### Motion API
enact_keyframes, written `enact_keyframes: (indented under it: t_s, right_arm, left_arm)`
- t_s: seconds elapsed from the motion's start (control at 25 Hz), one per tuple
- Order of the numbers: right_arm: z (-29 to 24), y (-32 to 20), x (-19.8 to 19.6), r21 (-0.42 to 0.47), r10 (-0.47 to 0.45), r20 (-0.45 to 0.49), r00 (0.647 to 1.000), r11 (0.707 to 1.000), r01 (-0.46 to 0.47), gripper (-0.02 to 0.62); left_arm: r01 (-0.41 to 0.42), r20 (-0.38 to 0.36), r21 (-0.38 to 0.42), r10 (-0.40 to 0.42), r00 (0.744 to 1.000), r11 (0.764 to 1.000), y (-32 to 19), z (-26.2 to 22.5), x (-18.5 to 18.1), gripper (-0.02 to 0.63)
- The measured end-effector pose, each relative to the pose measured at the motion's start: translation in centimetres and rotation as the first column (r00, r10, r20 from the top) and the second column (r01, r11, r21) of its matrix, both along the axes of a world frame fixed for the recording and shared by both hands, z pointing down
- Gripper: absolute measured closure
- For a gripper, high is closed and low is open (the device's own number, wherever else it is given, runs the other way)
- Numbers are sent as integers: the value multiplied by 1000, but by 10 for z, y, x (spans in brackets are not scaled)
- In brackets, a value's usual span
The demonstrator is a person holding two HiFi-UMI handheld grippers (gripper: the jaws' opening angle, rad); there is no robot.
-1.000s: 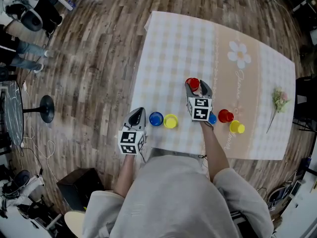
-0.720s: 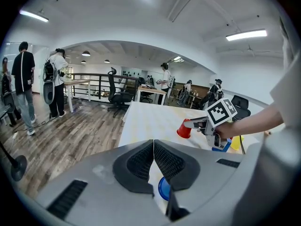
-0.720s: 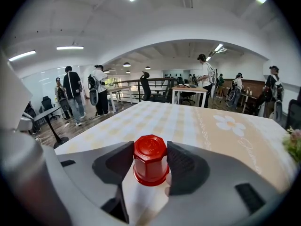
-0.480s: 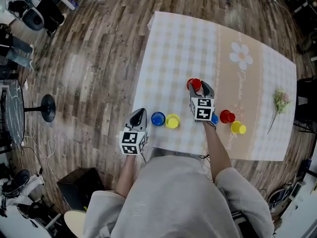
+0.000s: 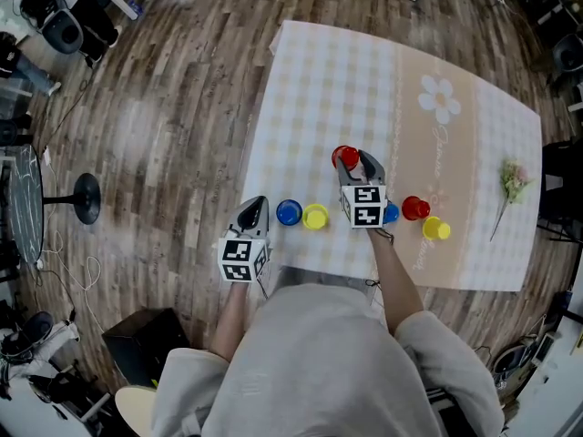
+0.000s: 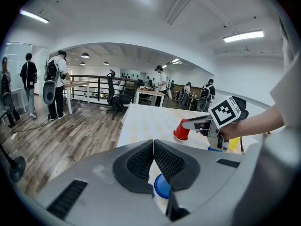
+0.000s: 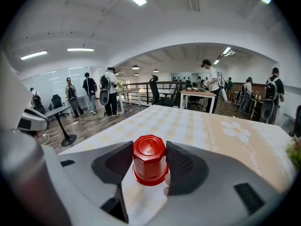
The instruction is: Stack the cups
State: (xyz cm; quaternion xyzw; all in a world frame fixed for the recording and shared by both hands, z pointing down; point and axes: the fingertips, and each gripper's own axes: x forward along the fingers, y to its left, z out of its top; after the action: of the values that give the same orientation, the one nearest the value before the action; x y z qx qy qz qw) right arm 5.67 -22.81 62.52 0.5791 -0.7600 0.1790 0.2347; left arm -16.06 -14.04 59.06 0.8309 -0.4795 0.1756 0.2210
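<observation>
Script on the tablecloth (image 5: 319,80) cannot be read.

Head view: one blue cup (image 5: 392,213) shows only as a sliver beside the right claw (image 5: 353,162). Left gripper view: the left claw (image 6: 154,145) half covers a second blue cup (image 6: 161,187); the person's hand (image 6: 232,129) hides most of a yellow cup (image 6: 233,143).

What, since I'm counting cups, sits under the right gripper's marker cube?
Only the edge of a blue cup shows, just right of the marker cube. The cube covers the rest of it, so anything else beneath cannot be seen.
</observation>
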Motion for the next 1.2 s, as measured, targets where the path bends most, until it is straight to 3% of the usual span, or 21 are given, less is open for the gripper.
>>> enact_keyframes:
  t_s: [0.52, 1.2]
  right_arm:
    - [-1, 59, -27, -17, -92, -9, 996, 996, 92, 376]
    - [8, 125, -31, -53, -151, -13, 988, 987, 150, 376]
  left_arm:
    - [-3, -11, 22, 3, 1000, 1000, 23, -6, 2, 592]
    - [-14, -18, 41, 15, 1000, 999, 39, -13, 13, 592]
